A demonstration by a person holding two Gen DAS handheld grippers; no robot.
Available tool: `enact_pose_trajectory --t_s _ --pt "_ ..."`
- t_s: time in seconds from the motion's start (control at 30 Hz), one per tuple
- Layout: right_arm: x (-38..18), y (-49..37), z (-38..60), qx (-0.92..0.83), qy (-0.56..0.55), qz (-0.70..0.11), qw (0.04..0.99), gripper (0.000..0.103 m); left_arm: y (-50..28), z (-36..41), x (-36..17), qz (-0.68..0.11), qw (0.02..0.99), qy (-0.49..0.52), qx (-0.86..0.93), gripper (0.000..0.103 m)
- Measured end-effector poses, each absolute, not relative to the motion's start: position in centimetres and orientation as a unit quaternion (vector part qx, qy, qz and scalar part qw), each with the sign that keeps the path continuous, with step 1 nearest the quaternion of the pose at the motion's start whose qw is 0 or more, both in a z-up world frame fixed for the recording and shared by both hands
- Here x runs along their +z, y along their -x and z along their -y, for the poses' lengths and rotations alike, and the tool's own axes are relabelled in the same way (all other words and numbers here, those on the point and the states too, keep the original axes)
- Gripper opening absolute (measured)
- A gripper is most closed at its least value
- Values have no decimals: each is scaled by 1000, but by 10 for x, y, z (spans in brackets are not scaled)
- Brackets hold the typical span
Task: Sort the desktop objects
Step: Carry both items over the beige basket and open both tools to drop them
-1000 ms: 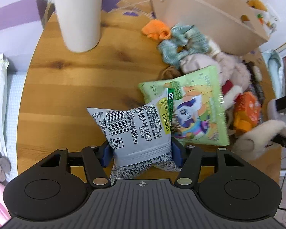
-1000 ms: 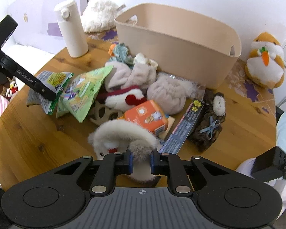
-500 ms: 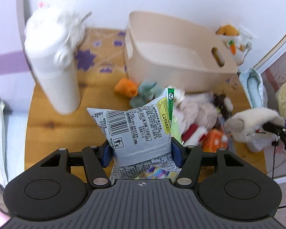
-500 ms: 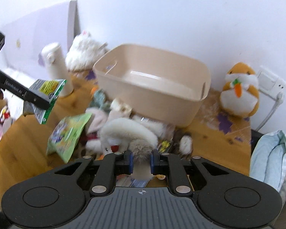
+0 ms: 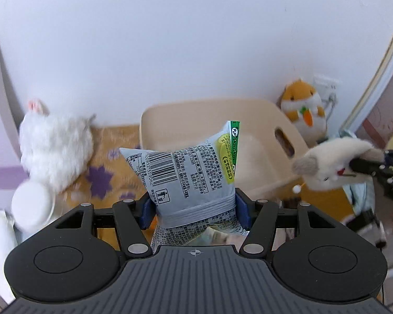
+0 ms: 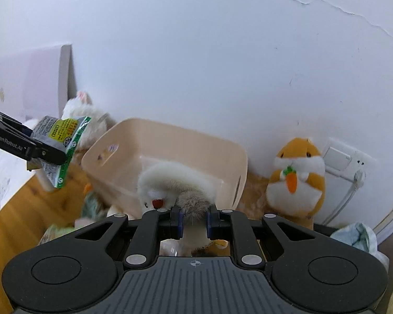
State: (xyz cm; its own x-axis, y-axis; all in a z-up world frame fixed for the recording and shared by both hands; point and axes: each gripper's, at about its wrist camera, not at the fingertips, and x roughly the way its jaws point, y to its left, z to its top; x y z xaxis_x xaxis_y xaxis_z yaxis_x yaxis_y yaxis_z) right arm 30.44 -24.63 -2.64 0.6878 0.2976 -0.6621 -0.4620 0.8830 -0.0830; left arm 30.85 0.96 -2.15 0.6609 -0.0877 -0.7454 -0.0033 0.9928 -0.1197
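Observation:
My left gripper [image 5: 195, 206] is shut on a grey snack bag [image 5: 188, 172] with a barcode and a green edge, held in the air in front of the beige bin [image 5: 249, 115]. The same bag [image 6: 59, 141] and left gripper [image 6: 43, 150] show at the left of the right wrist view. My right gripper [image 6: 194, 219] is shut on a white fluffy plush [image 6: 175, 180] with a grey tail, held up before the beige bin [image 6: 170, 141]. That plush [image 5: 332, 159] hangs at the right of the left wrist view.
An orange hamster plush [image 6: 297, 172] with a carrot sits by the wall right of the bin. A white fluffy toy [image 5: 55, 149] and a white bottle [image 5: 32, 206] stand at the left. Soft items [image 6: 91, 204] lie on the wooden table [image 6: 21, 204] below.
Both grippers have risen from the table with their loads and tilted up toward the wall; the bin now sits lower and closer in both views.

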Motion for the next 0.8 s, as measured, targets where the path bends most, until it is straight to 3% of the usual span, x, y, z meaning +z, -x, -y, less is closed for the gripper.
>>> enact_pose_trajectory --t_s 0.23,0.53,0.73,0.8 --pt "-35 -357 233 190 66 -344 917 15 -360 20 -32 -412 911 34 -6 61" --pt "-94 -408 224 138 -9 -416 899 15 -407 32 -85 -462 887 18 25 61" --pt "-114 -419 204 133 39 -439 887 16 -418 36 -102 -478 878 2 18 62" --pt "-119 -422 200 130 45 -450 883 23 -418 36 -103 -476 879 2 6 65"
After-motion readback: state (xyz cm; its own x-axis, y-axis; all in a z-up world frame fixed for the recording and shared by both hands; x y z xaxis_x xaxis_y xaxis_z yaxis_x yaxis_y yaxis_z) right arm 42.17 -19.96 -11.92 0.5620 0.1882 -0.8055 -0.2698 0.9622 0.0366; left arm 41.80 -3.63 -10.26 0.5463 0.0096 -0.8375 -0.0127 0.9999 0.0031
